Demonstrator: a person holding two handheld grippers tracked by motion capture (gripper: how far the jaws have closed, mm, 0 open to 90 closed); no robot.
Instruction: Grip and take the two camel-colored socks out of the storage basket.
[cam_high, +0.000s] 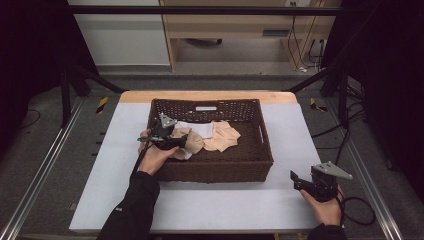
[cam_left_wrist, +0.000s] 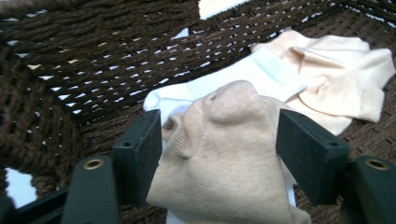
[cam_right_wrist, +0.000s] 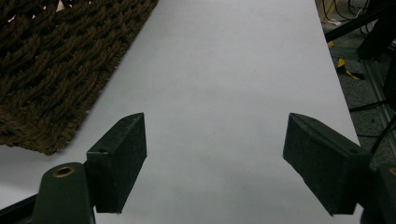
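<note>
A brown wicker basket (cam_high: 215, 170) stands mid-table and holds three socks. My left gripper (cam_high: 182, 141) reaches into its left side, jaws open on either side of a tan sock (cam_high: 194, 142). In the left gripper view the tan sock (cam_left_wrist: 224, 163) bulges up between the spread jaws of that gripper (cam_left_wrist: 219, 140), close to the left pad. Behind it lie a white sock (cam_left_wrist: 224, 79) and a peach sock (cam_left_wrist: 341, 79). My right gripper (cam_high: 296, 180) is held over the table to the right of the basket, open, with nothing between its jaws (cam_right_wrist: 215, 158).
The table is covered by a white sheet (cam_high: 200, 205), with bare sheet (cam_right_wrist: 224, 70) ahead of the right gripper and the basket's corner (cam_right_wrist: 51, 70) to its left. Black frame posts and cables stand beyond the table's right edge.
</note>
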